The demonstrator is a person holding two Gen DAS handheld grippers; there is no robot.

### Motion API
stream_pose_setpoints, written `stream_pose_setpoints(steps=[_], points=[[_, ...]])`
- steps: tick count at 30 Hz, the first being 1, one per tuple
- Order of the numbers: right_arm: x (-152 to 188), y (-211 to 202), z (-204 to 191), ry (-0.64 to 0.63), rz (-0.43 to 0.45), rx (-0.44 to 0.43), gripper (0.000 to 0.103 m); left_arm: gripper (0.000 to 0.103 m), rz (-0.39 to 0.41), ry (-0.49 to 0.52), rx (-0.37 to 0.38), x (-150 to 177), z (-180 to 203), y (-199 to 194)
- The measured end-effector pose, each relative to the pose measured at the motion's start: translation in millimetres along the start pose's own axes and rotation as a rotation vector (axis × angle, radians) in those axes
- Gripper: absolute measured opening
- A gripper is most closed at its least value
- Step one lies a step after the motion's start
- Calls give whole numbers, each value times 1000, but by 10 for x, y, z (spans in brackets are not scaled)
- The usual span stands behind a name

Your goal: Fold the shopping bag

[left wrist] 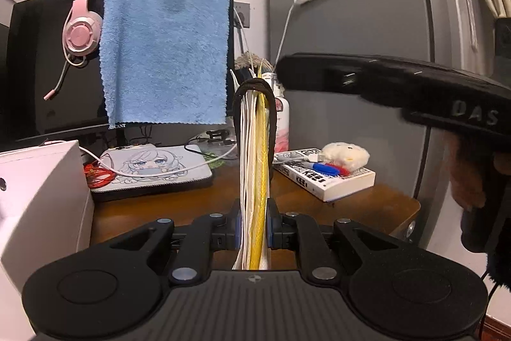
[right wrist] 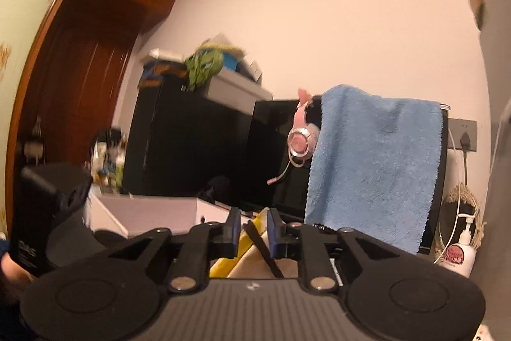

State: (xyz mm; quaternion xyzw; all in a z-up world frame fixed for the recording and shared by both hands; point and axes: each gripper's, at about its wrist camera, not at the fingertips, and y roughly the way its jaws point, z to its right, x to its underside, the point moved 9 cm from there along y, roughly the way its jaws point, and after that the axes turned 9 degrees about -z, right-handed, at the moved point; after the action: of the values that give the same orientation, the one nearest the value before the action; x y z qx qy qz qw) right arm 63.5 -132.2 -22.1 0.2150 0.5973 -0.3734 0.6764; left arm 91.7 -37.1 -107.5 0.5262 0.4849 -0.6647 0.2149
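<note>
The folded shopping bag [left wrist: 254,181] is held on edge between the jaws of the left gripper [left wrist: 254,224], which are pressed narrow against its white and yellow layers. The bag stands upright above the brown wooden table [left wrist: 223,194], and its black handle strap [left wrist: 254,88] is looped over the top of the layers.

In the right wrist view, the right gripper [right wrist: 253,229] is seen with its jaws set narrowly apart. The yellow and cream bag material [right wrist: 246,258] and a slanting black strap [right wrist: 262,248] lie between them, but whether the pads press on it cannot be told. The right gripper's black body [left wrist: 399,85] is also seen in the left wrist view, raised to the right of the bag, with a hand in a brown fuzzy sleeve [left wrist: 466,178] under it.

Behind the bag, a blue towel [left wrist: 166,53] is draped over a dark monitor [left wrist: 54,69], and a pink headset [left wrist: 81,31] is hung on the monitor's top edge. On the table are found a cartoon-printed pad [left wrist: 153,171], a white box [left wrist: 41,197], a book [left wrist: 322,174] with a plush toy [left wrist: 345,155] on it, and a pump bottle [left wrist: 282,114]. A grey refrigerator [left wrist: 351,21] stands to the right.
</note>
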Motion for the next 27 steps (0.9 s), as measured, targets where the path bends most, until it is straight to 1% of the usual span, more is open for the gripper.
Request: stream_pose_setpoints(steps=[3, 6, 7, 8, 9, 10, 13, 18, 21, 24, 27], points=[[30, 79, -51, -30, -37, 7, 21, 13, -4, 23, -14, 17, 36, 18], [58, 165, -78, -62, -67, 42, 20, 13, -11, 36, -25, 32, 54, 28], [72, 186, -89, -74, -76, 54, 16, 13, -15, 35, -26, 36, 53, 32], [91, 202, -102, -86, -86, 60, 10, 13, -17, 33, -26, 38, 49, 35], [104, 213, -123, -95, -96, 63, 10, 13, -18, 30, -25, 41, 45, 39], [115, 223, -141, -101, -105, 64, 7, 13, -19, 27, -23, 46, 40, 42], [152, 235, -183, -105, -130, 49, 4, 13, -22, 32, -28, 52, 44, 47], [268, 268, -298, -118, -176, 18, 4, 13, -35, 12, -16, 60, 11, 72], [314, 269, -286, -77, -185, -4, 4, 13, -46, 3, -9, 80, -7, 87], [355, 282, -250, -20, -205, -44, 4, 13, -52, -4, -6, 92, -18, 102], [399, 295, -242, 5, -224, -69, 4, 13, -52, -4, -7, 92, -19, 99]])
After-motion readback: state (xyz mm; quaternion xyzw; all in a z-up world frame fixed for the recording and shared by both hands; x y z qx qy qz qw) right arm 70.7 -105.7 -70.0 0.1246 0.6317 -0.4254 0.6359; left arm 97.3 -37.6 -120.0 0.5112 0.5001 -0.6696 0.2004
